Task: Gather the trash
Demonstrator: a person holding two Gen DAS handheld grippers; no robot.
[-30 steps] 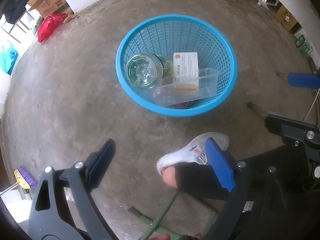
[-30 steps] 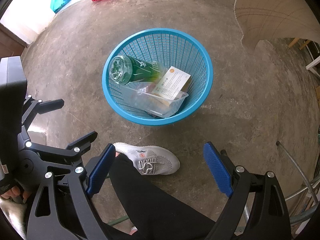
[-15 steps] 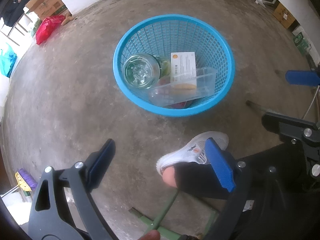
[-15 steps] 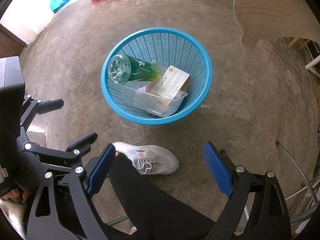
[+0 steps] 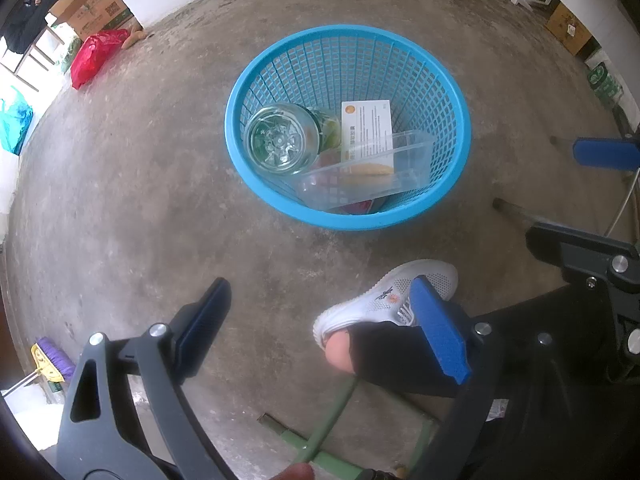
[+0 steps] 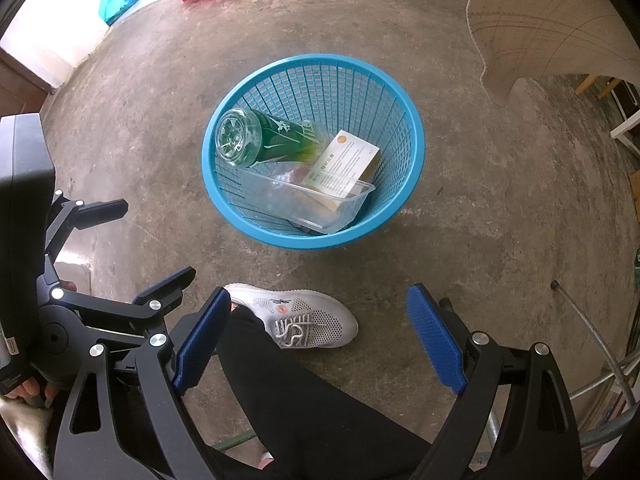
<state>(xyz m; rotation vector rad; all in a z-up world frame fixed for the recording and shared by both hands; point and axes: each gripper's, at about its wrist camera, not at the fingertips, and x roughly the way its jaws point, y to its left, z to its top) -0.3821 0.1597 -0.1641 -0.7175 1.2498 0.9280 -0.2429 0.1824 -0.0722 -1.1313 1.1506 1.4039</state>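
Observation:
A blue mesh basket (image 5: 360, 60) (image 6: 336, 84) stands on the concrete floor ahead of both grippers. Inside it lie a green plastic bottle (image 5: 280, 142) (image 6: 276, 140), a white printed box (image 5: 368, 128) (image 6: 342, 164) and a clear plastic tray (image 5: 360, 188) (image 6: 304, 200). My left gripper (image 5: 320, 292) hangs open above the floor short of the basket, nothing between its blue pads. My right gripper (image 6: 318, 298) is likewise open and empty, pointing down at the floor near the basket. Each gripper shows at the edge of the other's view.
A person's white shoe (image 5: 384, 296) (image 6: 304, 320) and black trouser leg sit between the grippers and the basket. A red bag (image 5: 96, 54), cardboard boxes (image 5: 92, 12) and a teal bag (image 5: 14, 124) line the far left. A rolled beige mat (image 6: 540, 20) stands far right, metal pipes (image 6: 592, 328) near right.

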